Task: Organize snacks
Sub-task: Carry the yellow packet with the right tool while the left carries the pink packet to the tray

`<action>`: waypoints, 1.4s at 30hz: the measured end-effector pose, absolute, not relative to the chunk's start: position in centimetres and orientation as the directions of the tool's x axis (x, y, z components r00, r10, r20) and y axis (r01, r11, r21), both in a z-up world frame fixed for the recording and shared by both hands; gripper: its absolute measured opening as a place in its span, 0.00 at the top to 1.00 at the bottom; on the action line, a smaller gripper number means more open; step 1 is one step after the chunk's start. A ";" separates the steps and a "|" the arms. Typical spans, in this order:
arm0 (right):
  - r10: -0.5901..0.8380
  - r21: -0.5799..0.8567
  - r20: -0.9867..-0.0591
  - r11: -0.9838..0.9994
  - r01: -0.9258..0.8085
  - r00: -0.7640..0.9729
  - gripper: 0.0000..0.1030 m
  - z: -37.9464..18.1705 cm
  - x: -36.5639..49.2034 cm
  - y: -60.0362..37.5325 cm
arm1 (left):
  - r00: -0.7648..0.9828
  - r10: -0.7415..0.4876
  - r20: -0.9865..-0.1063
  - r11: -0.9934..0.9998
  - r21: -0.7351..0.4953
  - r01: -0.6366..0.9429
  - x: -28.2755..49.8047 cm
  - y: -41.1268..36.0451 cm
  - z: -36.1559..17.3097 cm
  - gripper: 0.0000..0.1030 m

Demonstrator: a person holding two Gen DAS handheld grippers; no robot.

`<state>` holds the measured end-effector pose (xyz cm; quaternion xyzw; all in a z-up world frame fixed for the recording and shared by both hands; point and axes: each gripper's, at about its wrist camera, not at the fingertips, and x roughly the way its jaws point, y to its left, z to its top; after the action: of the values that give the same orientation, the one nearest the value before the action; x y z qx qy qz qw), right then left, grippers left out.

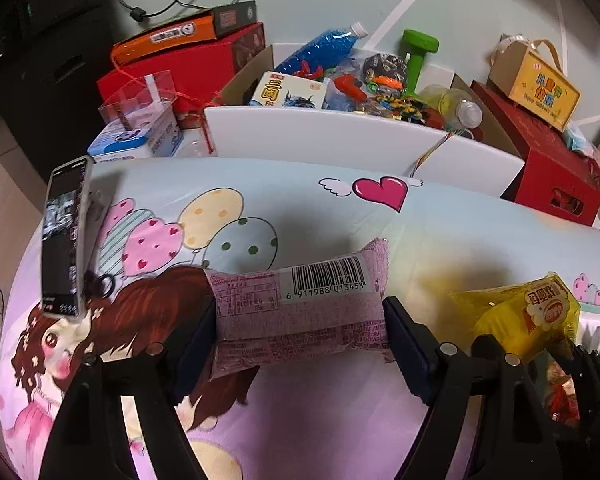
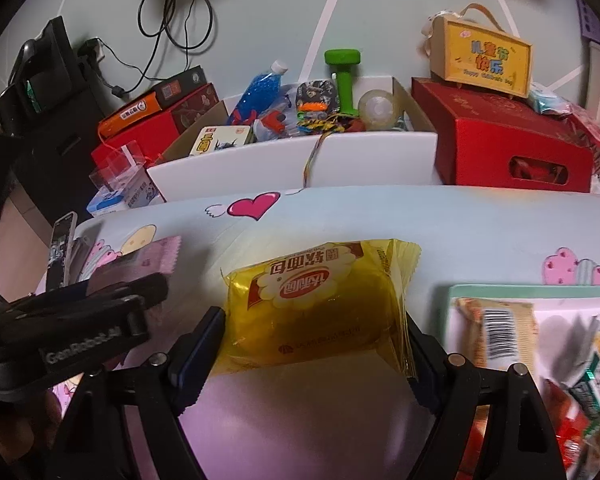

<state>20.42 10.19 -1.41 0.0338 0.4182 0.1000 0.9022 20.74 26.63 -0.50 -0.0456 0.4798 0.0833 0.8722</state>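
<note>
My left gripper is shut on a pink snack packet with a barcode, held above the cartoon-print sheet. To its right in the left wrist view hangs a yellow bread packet. In the right wrist view my right gripper is shut on that yellow bread packet. The left gripper with the pink packet shows at the left of that view. A light green tray at the lower right holds several snack packets.
A phone stands upright at the sheet's left edge. Behind the sheet sits a white cardboard box full of toys, bottles and a green dumbbell. Red gift boxes flank it, with a yellow carton on top. A blue-white carton lies at the left.
</note>
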 end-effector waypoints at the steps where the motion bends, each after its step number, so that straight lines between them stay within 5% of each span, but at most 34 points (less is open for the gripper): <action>1: 0.202 0.139 -0.749 0.979 -0.148 0.631 0.18 -1.1 20.2 10.0 | 0.527 0.098 -0.844 0.981 -0.006 -0.192 20.4 26.7 -0.2 0.21; 19: 0.127 0.074 -0.730 0.991 -0.107 0.671 0.18 7.0 13.3 6.9 | 0.581 0.064 -0.811 0.985 -0.043 -0.169 12.3 24.2 5.8 0.21; 42: 0.054 0.108 -0.748 0.993 0.040 0.661 0.18 6.9 5.5 -1.7 | 0.591 -0.011 -0.806 1.000 -0.024 -0.015 6.4 16.3 5.0 0.21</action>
<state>5.54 -1.69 6.95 0.0575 0.4114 0.0039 0.9096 6.39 16.30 5.04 -0.0142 0.4521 0.0011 0.8918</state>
